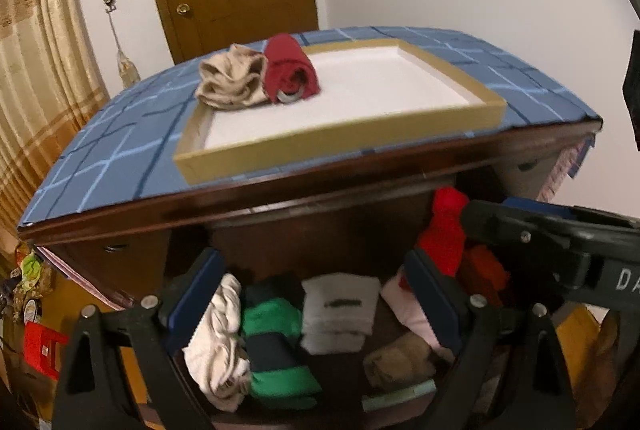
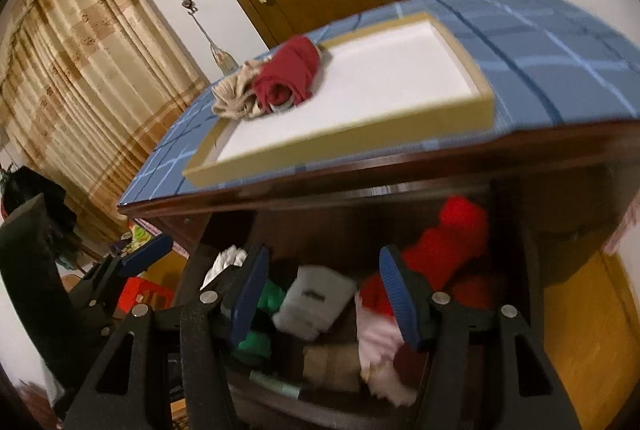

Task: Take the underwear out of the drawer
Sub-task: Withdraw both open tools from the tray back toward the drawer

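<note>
Hovering over the open dark wooden drawer [image 1: 280, 402], both tools were spread wide and holding nothing. The left tool [image 1: 316, 294] hung above the middle of the pile, its blue pads either side of a folded white garment with a small dark label [image 1: 340, 310]. The right tool [image 2: 324, 294] sat over the same white piece, seen from the right wrist view, with a crumpled pale pink garment [image 2: 380, 354] just under its right pad.

The drawer was packed with rolled and folded underwear: a green-and-navy striped roll [image 1: 276, 342] near the left side, a creased off-white bundle [image 1: 220, 334] against the left wall, a tan roll [image 1: 400, 358] toward the front edge, and a bright red knitted-looking roll [image 1: 444, 234] at the back right corner.

Up on the blue checked bench [image 1: 120, 134] stood a shallow tan-rimmed tray with a white floor [image 1: 340, 150], with a scrunched beige garment [image 1: 232, 78] and a dark red roll [image 1: 292, 70] at its far left corner.

All of it looked light, soft and floppy to me, nothing fragile. I'd pinch a roll across its thick middle so it doesn't unroll or slip; a thin edge would probably just drag loose.
</note>
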A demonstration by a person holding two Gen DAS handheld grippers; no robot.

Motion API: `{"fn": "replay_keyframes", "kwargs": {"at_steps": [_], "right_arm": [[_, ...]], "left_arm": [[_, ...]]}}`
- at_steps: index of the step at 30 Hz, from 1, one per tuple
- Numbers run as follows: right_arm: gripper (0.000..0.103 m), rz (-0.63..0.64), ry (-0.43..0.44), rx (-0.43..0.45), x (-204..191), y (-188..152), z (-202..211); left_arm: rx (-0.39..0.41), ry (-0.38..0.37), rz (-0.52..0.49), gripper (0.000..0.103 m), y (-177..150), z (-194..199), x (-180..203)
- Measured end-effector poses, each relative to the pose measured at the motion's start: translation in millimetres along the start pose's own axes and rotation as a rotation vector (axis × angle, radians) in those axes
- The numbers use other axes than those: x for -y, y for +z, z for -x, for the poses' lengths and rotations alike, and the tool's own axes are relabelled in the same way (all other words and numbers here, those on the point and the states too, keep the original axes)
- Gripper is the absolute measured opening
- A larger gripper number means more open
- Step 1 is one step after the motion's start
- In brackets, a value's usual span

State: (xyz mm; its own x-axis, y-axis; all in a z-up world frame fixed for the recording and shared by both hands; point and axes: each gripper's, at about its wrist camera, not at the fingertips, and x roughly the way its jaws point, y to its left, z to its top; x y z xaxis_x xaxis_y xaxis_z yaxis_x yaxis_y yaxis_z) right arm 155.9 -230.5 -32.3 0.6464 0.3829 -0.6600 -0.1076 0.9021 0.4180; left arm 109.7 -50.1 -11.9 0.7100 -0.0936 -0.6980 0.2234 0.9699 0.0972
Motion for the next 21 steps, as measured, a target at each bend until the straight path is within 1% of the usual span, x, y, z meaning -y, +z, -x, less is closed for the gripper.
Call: {"fn": "replay_keyframes", "kwargs": {"at_steps": [4,7,10,13,16,18,19,21], "right_arm": [[0.060,-0.017,-0.011,-0.018,8,-16,8],[0.060,-0.030,-0.019,-0.038,16,-28,11],[0.060,-0.050,-0.033,-0.047,24,-36,9],[0.060,-0.081,-0.029,-0.053,30,-42,4],[0.060,-0.099,-0.032,-0.057,35,-47,0],[0.060,-0.119,-0.036,-0.055,40,-49,-2],[0.060,-0.129,-0.038,-0.053,43,-49,-3],[0.060,-0.150,-0.053,-0.046,49,-49,-4]], "left_arm": [[-0.026,-0.031,-0.011,0.094,-15,0,7],[-0.037,-0.033,-0.016,0.094,-24,0,9],[-0.056,-0.017,-0.020,0.094,-31,-5,13],[-0.066,-0.007,-0.055,0.094,-37,-8,25],[-0.071,-0.004,-0.132,0.093,-42,-10,45],[-0.066,0.003,-0.181,0.091,-45,-11,55],[-0.063,0.002,-0.193,0.091,-45,-11,58],[-0.061,-0.003,-0.175,0.090,-43,-12,54]]}}
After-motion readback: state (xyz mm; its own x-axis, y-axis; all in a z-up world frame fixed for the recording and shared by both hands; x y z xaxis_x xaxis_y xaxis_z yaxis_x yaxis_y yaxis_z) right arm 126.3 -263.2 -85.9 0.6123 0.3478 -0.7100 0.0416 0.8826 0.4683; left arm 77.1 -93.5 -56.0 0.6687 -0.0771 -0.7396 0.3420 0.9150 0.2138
